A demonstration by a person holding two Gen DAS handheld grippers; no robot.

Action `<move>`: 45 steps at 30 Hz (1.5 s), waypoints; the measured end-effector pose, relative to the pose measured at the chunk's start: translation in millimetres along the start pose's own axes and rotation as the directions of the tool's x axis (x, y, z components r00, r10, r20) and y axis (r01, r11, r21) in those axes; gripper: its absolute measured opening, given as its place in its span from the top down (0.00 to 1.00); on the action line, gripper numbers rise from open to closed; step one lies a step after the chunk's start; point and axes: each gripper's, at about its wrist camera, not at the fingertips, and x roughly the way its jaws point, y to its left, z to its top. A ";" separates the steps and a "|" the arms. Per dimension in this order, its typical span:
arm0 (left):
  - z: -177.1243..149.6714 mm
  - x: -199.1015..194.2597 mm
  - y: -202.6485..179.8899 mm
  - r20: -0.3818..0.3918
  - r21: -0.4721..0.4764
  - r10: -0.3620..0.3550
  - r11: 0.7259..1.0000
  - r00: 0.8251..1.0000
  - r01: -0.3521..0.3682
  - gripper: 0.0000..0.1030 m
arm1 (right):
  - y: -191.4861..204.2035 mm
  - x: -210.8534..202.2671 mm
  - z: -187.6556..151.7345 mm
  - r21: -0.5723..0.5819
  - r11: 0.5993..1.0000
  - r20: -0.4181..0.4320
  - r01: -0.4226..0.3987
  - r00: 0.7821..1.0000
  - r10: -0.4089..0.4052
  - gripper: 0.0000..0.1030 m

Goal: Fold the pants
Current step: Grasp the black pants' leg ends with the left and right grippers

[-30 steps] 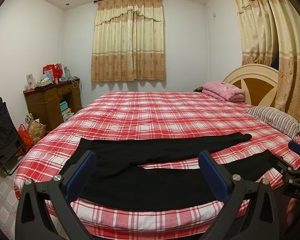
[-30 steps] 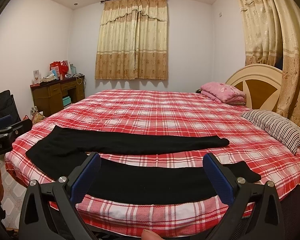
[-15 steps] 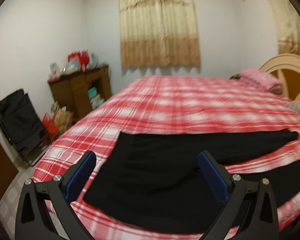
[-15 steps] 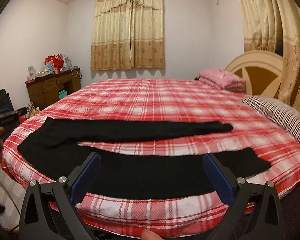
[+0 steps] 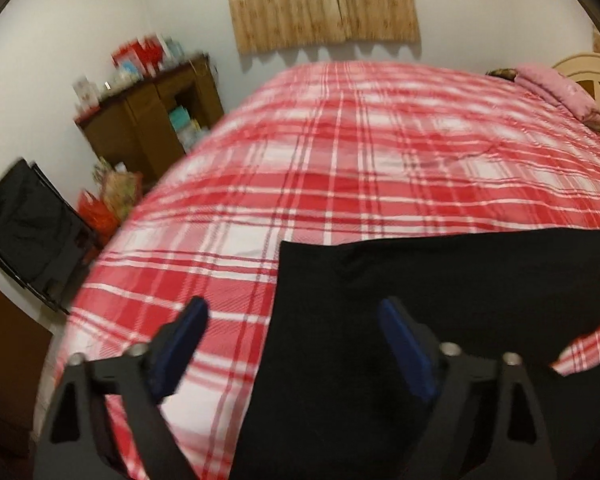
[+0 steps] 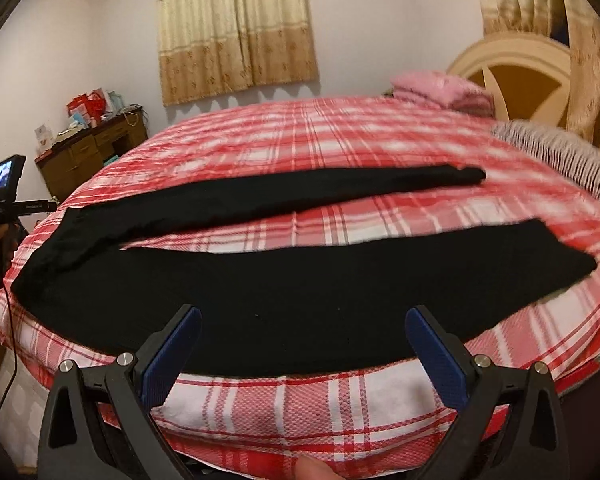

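While both grippers hover with fingers apart, black pants (image 6: 300, 300) lie flat on bed (image 6: 340, 140): waistband between left gripper (image 5: 292, 340) fingers, near leg beyond right gripper (image 6: 300, 344). Risk: pinching bedspread, single layer.

left gripper (image 5: 294, 330) hangs over the bed (image 5: 340, 168), fingers spread wide, holding nothing. black pants (image 5: 440, 280) lie flat on the red plaid cover, waistband edge between the fingers. wooden cabinet (image 5: 148, 120) and black folding chair (image 5: 32, 232) stand left. view blurred.
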 end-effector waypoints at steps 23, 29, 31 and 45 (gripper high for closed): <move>29.4 92.3 9.5 -0.172 0.000 -0.173 0.984 0.970 0.176 0.51 | -18.9 46.3 27.0 0.009 1.000 -0.074 0.029 0.997 -0.028 0.24; 30.5 82.3 2.8 -0.148 0.026 -0.210 0.976 0.966 0.216 0.81 | -67.8 42.3 79.6 0.054 0.993 0.004 0.104 0.995 -0.104 0.29; 31.8 84.5 7.2 -0.148 0.007 -0.230 0.972 0.962 0.234 0.81 | -81.4 48.2 98.8 0.042 0.990 0.010 0.133 0.991 -0.134 0.29; 30.0 93.9 8.1 -0.140 -0.038 -0.270 0.963 0.953 0.268 0.81 | -201.1 171.1 210.9 0.245 0.946 -0.147 0.212 0.973 -0.179 0.47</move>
